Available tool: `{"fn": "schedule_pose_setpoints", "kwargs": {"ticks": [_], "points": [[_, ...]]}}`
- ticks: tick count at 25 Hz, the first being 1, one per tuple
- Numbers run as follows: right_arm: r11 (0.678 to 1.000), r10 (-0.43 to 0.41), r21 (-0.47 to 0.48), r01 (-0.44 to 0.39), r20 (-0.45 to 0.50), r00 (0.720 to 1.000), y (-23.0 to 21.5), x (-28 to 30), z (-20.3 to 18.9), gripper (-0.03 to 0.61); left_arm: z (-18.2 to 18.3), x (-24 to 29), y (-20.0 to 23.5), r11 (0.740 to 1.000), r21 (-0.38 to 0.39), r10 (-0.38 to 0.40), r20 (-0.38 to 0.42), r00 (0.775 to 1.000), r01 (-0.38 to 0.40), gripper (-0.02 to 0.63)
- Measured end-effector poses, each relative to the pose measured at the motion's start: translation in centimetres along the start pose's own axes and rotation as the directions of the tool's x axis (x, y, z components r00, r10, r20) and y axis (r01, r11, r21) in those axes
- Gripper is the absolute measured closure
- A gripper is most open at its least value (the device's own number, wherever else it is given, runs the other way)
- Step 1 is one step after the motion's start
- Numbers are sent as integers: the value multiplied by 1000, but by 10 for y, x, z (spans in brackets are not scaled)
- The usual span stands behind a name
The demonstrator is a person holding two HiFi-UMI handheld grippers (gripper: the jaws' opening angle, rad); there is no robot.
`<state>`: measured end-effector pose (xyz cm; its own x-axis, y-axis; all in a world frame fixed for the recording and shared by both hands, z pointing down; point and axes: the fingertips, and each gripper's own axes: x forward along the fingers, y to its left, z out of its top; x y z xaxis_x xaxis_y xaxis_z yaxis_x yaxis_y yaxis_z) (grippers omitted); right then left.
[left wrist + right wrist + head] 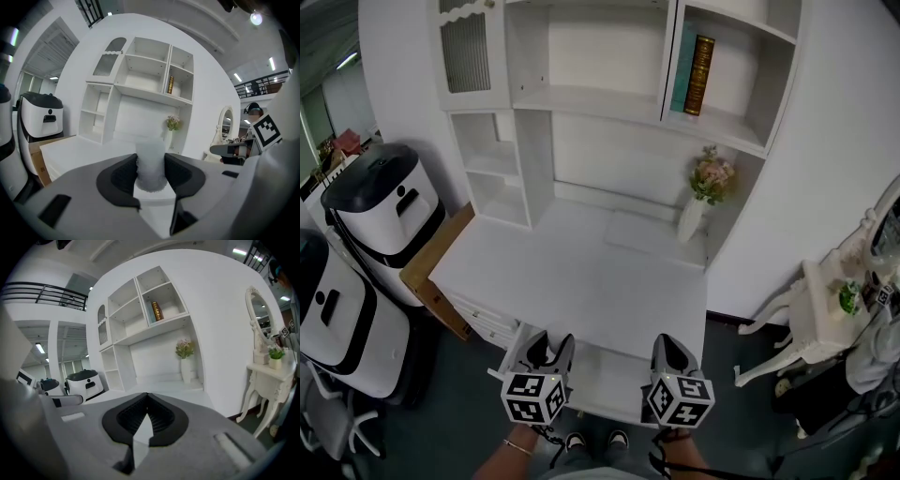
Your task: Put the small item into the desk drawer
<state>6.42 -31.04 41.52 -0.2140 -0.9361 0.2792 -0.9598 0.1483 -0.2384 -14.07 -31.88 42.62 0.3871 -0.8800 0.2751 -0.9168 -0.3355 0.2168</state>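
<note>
Left hand-held gripper (549, 352): closed on the small item (151, 169), a frosted white, ribbed piece pinched upright between the two dark pads; it is held over the left end of the open drawer.
Right hand-held gripper (147, 400): jaws shut with their tips touching and nothing between them; it is held over the drawer's right end.
Drawer (606, 375): pulled out from under the table's near edge, white inside.
Table (581, 272): white, with a bare top.
Vase of flowers (697, 199): upright at the table's far right corner.
Hutch (609, 103): white shelves rise along the table's far edge.
Books (697, 62): they stand on the upper right shelf.
</note>
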Motion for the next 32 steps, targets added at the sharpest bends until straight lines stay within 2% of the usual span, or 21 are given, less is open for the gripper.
{"fn": "schedule_pose_setpoints", "kwargs": {"ticks": [16, 32], "points": [[999, 12, -31, -13, -38, 999, -14, 6, -6, 574, -29, 1, 14, 996, -68, 58, -35, 998, -60, 454], [999, -34, 0, 34, -113, 993, -45, 6, -38, 574, -100, 7, 13, 991, -106, 64, -195, 979, -86, 454]]}}
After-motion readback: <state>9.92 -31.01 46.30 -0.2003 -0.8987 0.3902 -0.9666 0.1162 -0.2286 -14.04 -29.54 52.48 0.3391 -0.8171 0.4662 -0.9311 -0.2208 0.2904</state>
